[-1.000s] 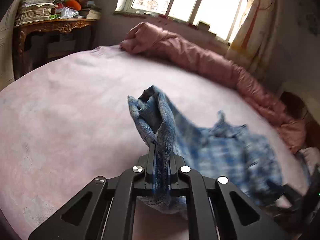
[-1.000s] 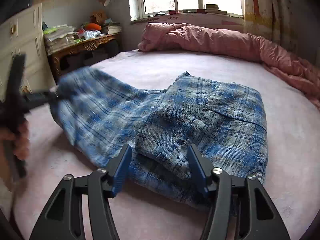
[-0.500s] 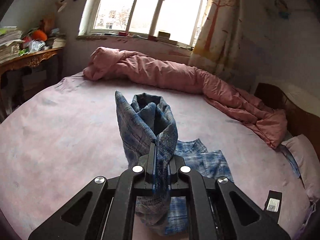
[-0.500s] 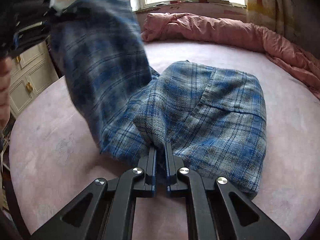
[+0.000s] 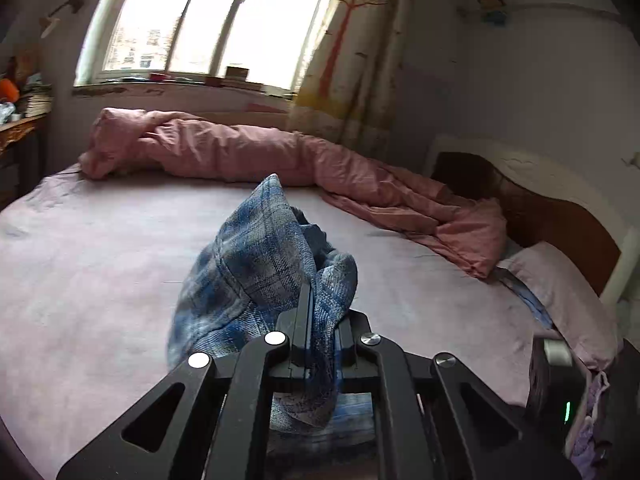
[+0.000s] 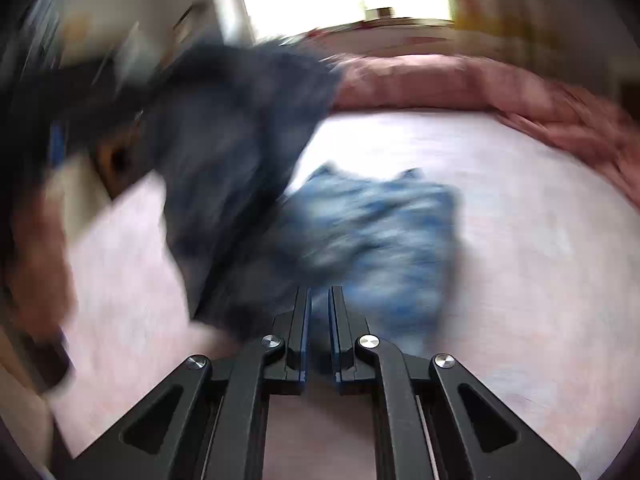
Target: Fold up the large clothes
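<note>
A blue plaid shirt [image 5: 256, 272] is lifted off the pink bed [image 5: 100, 264]. My left gripper [image 5: 322, 292] is shut on a bunched fold of it, which stands up above the fingers. In the right wrist view, which is blurred by motion, my right gripper [image 6: 319, 294] is shut on the near edge of the shirt [image 6: 380, 232]. One part hangs up to the left towards the left hand; the rest lies on the bed [image 6: 540, 260].
A rolled pink duvet [image 5: 280, 156] lies along the far side of the bed under the window. A pillow [image 5: 560, 280] and wooden headboard [image 5: 540, 208] are at the right. A cluttered desk [image 5: 16, 120] stands at the far left.
My right gripper went from open to shut on the shirt's near edge. My left gripper has lifted its fold and swung right, across the bed. The right view has become blurred.
</note>
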